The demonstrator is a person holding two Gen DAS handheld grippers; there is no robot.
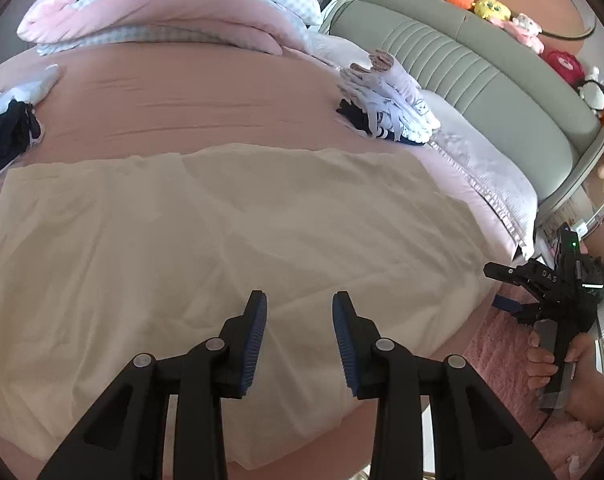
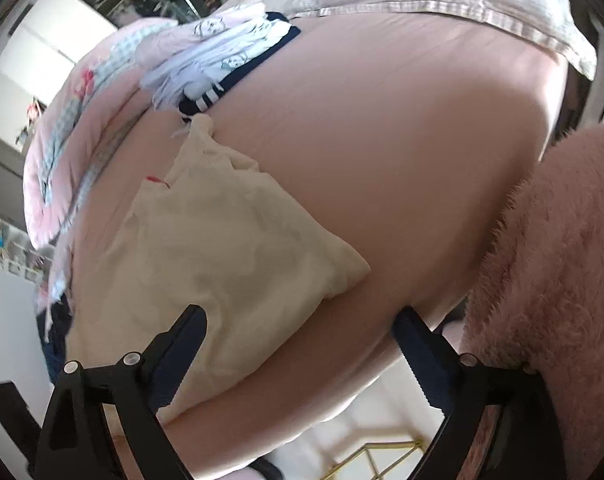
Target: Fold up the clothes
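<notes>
Presently: cream garment [image 1: 229,248], spread flat on the pink bed [image 1: 181,92], near edge drooping over the side. My left tongs [image 1: 299,320] hover above it, apart, empty. My right tongs [image 2: 302,344], wide apart, empty, hang off the bed's corner. Risks: thin cloth bunching under one pad; a low pinch catching the bedsheet too; hem sliding floorward. Folded stack [image 1: 386,104] near the pillow [image 1: 482,168].

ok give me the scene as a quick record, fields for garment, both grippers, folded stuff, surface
garment: cream garment spread flat on the bed, partly folded
left gripper: left gripper above the garment's near edge, jaws open, holding nothing
right gripper: right gripper off the garment's right corner, jaws wide open, empty
folded stuff: stack of folded clothes near the pillow
surface: pink bedsheet
</notes>
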